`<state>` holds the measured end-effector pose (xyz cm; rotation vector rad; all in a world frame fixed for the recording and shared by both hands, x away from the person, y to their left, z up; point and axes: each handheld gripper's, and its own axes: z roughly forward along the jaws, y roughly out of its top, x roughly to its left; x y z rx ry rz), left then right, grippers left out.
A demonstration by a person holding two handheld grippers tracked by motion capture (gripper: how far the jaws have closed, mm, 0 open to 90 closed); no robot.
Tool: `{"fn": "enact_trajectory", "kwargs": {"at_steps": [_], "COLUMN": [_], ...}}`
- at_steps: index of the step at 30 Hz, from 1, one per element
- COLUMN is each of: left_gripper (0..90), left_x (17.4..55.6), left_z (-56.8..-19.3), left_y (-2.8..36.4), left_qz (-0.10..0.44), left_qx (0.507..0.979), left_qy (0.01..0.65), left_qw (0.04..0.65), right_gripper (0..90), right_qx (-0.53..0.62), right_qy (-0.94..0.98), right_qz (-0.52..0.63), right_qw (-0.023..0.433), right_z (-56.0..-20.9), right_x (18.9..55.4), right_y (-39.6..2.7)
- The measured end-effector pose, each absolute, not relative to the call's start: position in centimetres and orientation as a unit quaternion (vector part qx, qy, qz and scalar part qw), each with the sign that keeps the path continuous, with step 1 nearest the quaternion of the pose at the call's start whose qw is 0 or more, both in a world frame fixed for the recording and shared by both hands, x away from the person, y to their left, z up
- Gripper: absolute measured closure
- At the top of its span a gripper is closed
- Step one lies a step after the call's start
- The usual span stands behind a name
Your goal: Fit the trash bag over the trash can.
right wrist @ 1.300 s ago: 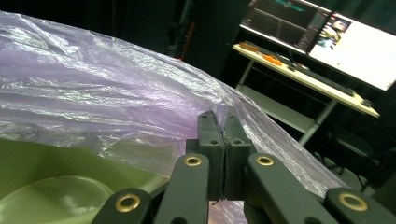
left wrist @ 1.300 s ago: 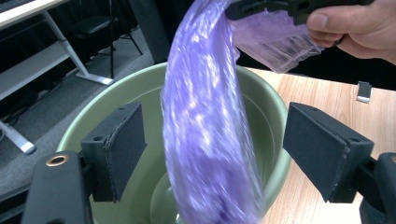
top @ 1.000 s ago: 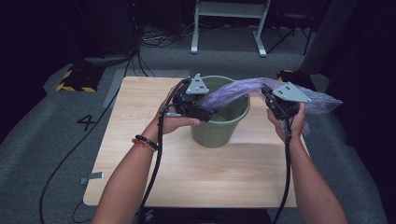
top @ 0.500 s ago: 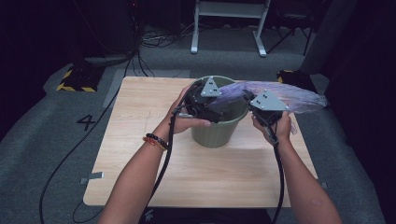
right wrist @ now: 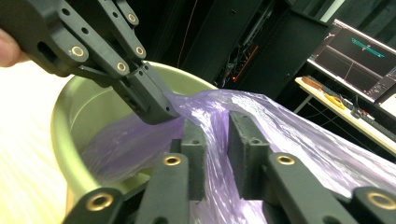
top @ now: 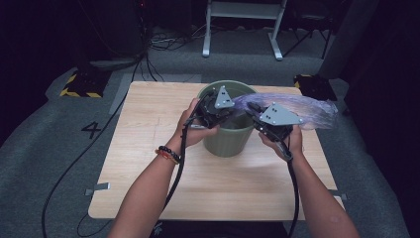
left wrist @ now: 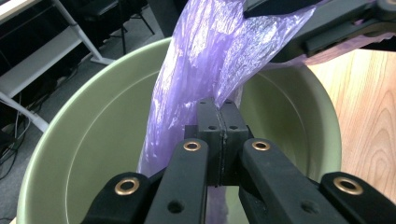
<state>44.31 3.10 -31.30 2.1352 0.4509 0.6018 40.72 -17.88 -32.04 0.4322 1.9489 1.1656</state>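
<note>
A: where's the bag?
B: one end down in the green bin mid-worktop, rest trails out over the right rim

A: left gripper?
B: jaws pressed together, pinching the bag over the bin mouth

A: right gripper?
B: jaws spread, film running between them, not clamped
</note>
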Motion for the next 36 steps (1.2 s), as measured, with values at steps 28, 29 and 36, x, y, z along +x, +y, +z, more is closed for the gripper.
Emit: {"fn": "enact_trajectory", "kwargs": {"at_steps": [28,29,36], "left_gripper": [90.0,90.0,90.0], "left_x": [45.5,45.5,45.6], "left_z": [-32.0,-32.0,-32.3], "left_y": [6.5,6.6,6.8], "left_qz": [0.232,0.231,0.228], "left_qx": [0.842,0.842,0.844], "left_qy": [0.219,0.219,0.218], "left_qw": [0.436,0.435,0.433], "right_gripper": [45.3,51.7,81.9], "right_qx": [0.229,0.231,0.219], "right_qy": [0.765,0.767,0.768], "right_qz": [0.403,0.404,0.417], "right_qw": [0.446,0.442,0.434], "right_z": [-34.8,-35.0,-35.3], "right_x": [39.5,39.5,40.0], "right_y": [-25.4,-25.6,-25.7]}}
